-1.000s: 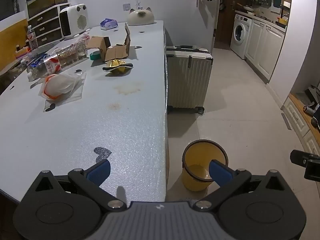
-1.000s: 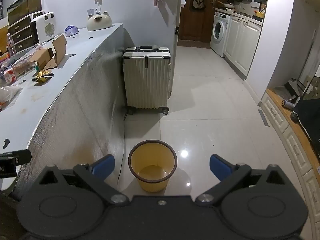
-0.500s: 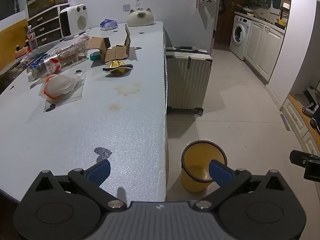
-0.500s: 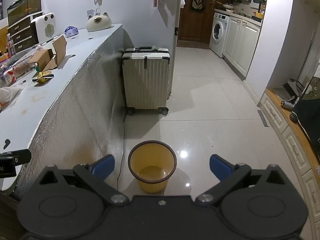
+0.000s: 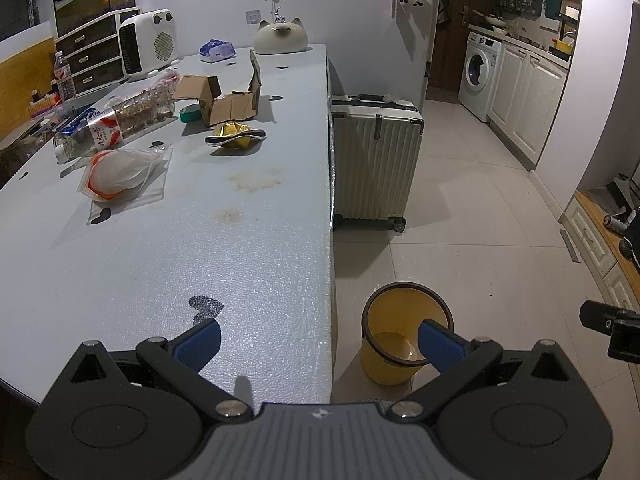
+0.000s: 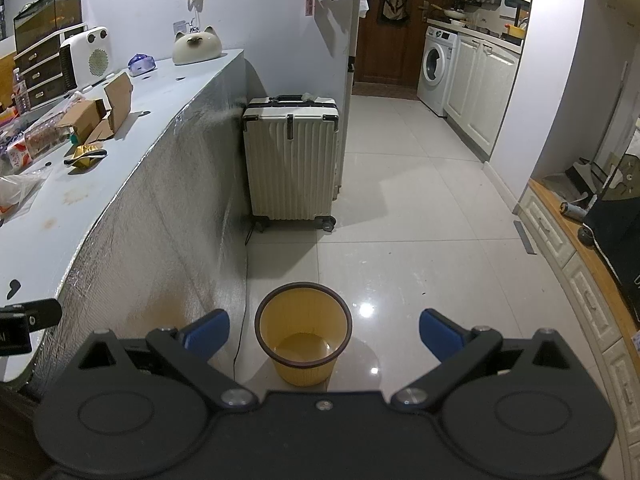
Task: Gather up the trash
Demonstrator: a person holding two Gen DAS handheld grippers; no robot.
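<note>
A yellow waste bin (image 5: 394, 350) (image 6: 304, 340) stands empty on the floor beside the table. Trash lies on the pale table (image 5: 240, 264): a yellow crumpled wrapper (image 5: 236, 140) (image 6: 85, 156), a torn cardboard box (image 5: 226, 100) (image 6: 96, 114), a clear bag with white and orange contents (image 5: 120, 174), and a plastic bottle (image 5: 100, 132). My left gripper (image 5: 318, 342) is open and empty over the table's near right edge. My right gripper (image 6: 320, 330) is open and empty, above the bin.
A white suitcase (image 5: 376, 160) (image 6: 292, 160) stands on the floor against the table's end. A white heater (image 5: 148, 46), a cat-shaped ornament (image 5: 282, 36) and drawers (image 5: 90, 60) sit at the table's far side. Kitchen cabinets and a washing machine (image 6: 434, 62) line the right wall.
The left gripper has drifted slightly forward; the view is almost unchanged. The right gripper has not visibly moved.
</note>
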